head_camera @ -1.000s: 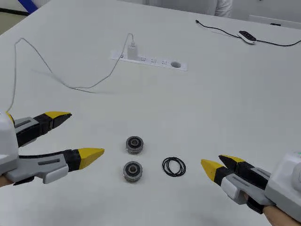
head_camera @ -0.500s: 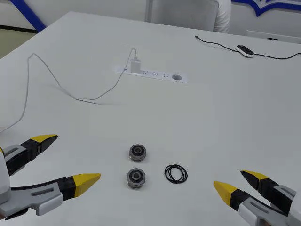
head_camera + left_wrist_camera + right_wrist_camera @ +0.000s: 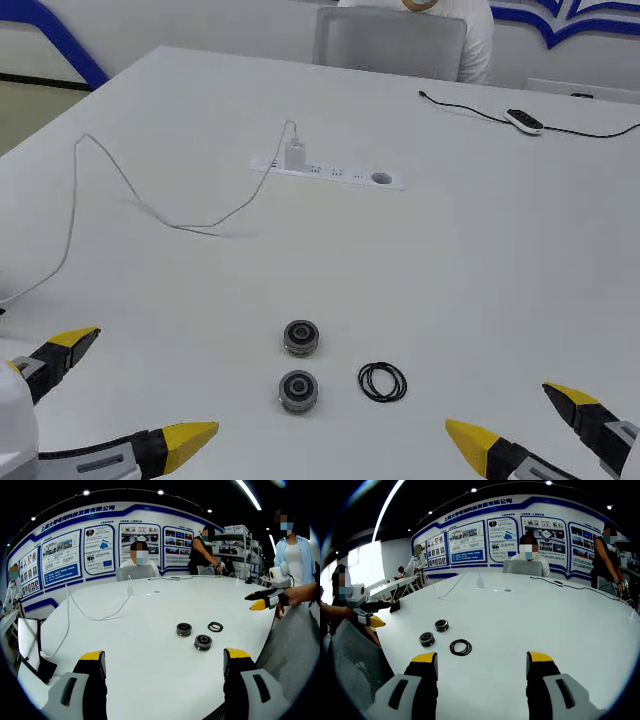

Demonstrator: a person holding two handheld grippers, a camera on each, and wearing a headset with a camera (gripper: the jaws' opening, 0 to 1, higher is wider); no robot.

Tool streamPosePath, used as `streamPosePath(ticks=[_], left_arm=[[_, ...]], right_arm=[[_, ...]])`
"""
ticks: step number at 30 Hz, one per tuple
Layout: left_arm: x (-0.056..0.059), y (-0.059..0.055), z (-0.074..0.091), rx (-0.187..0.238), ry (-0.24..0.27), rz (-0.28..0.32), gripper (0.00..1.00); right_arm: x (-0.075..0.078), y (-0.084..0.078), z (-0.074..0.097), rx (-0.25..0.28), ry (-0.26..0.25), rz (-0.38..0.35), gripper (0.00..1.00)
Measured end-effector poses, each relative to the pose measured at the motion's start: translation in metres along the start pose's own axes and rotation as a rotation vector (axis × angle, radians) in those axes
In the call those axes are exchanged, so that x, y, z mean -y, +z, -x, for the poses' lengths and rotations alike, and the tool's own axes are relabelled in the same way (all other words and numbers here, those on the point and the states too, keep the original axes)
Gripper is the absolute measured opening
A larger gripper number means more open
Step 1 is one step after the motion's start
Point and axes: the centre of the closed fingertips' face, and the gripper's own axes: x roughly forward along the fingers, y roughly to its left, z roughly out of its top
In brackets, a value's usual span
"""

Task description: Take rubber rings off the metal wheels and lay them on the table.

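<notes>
Black rubber rings (image 3: 382, 381) lie in an overlapping bunch on the white table (image 3: 480, 260), just right of the nearer metal wheel (image 3: 298, 390). The second wheel (image 3: 301, 338) sits just behind it. The left gripper (image 3: 155, 381) and right gripper (image 3: 499, 407) hover either side, jaws spread wide, holding nothing, well apart from the parts. A power strip (image 3: 328, 172) lies farther back.

The table (image 3: 470, 260) is plain white. The 2 wheels (image 3: 301, 337) are silver-grey with dark centres, and the rings (image 3: 383, 381) are black. The left gripper (image 3: 145, 385) and right gripper (image 3: 505, 410) have yellow tips, black behind them, then light grey bodies. The power strip (image 3: 330, 172) and its cable (image 3: 150, 205) are white. Another cable (image 3: 455, 103) is black. The wall (image 3: 60, 45) is white with a blue stripe.
</notes>
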Motion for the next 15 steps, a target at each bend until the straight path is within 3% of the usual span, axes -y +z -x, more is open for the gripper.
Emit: streamPosePath(ticks=[8, 15], left_arm=[[-0.004, 0.002, -0.002, -0.002, 0.01, -0.012, 1.0], [-0.006, 0.011, -0.007, 0.013, 0.008, -0.027, 1.0]], right_arm=[[0.0, 0.004, -0.009, 0.003, -0.006, -0.007, 0.78], [-0.003, 0.001, -0.014, -0.007, 0.005, -0.008, 0.78]])
